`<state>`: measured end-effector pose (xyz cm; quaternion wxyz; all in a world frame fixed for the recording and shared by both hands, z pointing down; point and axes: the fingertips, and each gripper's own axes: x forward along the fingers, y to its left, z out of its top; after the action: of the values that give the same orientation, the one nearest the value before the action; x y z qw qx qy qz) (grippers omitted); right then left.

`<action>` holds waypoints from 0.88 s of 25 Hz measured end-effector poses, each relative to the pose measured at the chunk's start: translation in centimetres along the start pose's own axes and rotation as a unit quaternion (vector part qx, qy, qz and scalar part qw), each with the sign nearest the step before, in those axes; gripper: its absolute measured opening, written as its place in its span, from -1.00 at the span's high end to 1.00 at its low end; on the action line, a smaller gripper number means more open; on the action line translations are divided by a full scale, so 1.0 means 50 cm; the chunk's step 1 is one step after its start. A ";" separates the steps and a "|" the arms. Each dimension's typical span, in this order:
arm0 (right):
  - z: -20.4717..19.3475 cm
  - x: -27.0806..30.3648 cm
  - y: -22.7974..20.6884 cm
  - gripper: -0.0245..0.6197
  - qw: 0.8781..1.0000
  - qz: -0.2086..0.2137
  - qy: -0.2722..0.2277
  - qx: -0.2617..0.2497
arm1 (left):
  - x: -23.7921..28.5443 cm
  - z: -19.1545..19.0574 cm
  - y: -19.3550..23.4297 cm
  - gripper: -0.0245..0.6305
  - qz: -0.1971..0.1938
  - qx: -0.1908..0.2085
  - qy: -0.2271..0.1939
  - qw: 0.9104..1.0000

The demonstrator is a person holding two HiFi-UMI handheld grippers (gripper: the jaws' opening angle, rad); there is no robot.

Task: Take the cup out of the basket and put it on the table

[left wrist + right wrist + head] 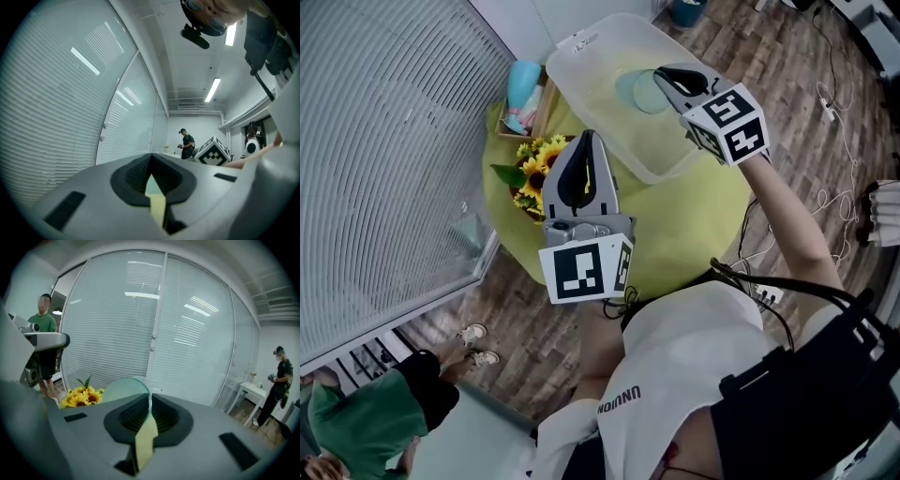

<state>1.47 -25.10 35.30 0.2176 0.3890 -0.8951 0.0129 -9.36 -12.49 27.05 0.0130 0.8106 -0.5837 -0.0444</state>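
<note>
The right gripper [149, 401] has its jaws pinched on the thin wall of the cup [124, 390], a pale green see-through one, gripped at the rim with one jaw inside and one outside. The rest of the cup stands out to the left of the jaws. In the head view that gripper [666, 80] and the cup [639, 92] show against the inside of the basket [591, 94], a cloudy plastic tub on the far side of the table [694, 216]. Whether the cup is clear of the rim cannot be told from here.

The left gripper [151, 161] has its jaws pressed together with nothing between them (only a sliver of the yellow-green tabletop shows below the pads). In the head view it [589, 139] hangs over the near left part of the table, well apart from the basket.

Just left of the left gripper stands a bunch of sunflowers [539, 173]. Farther left is a small wooden box holding a light blue object [523, 89]. A wall of blinds [384, 141] runs along the left. A person in a green shirt [375, 422] is at the near left corner, and a person in black [279, 376] stands far off by a small white table [253, 390].
</note>
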 end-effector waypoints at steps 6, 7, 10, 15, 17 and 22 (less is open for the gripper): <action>0.015 -0.036 0.002 0.81 0.999 -0.016 -0.028 0.017 | -0.012 0.014 -0.005 0.89 0.011 0.003 -0.009 1.000; 0.016 -0.041 0.003 0.81 0.999 -0.017 -0.033 0.022 | -0.013 0.016 -0.005 0.89 0.013 0.003 -0.010 1.000; 0.020 -0.053 0.005 0.81 0.998 -0.020 -0.047 0.038 | -0.015 0.020 -0.008 0.89 0.016 0.009 -0.010 1.000; 0.028 -0.070 0.012 0.81 0.997 -0.027 -0.061 0.039 | -0.018 0.026 -0.010 0.89 0.020 0.012 -0.014 1.000; 0.032 -0.082 0.015 0.81 0.996 -0.031 -0.068 0.039 | -0.022 0.031 -0.015 0.89 0.020 0.014 -0.018 1.000; 0.044 -0.114 0.019 0.81 0.993 -0.037 -0.093 0.055 | -0.030 0.043 -0.021 0.89 0.028 0.018 -0.024 0.999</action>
<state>3.39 -20.93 31.18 0.1121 0.4324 -0.8945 0.0175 -9.01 -10.69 24.93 -0.0140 0.7927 -0.6072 -0.0530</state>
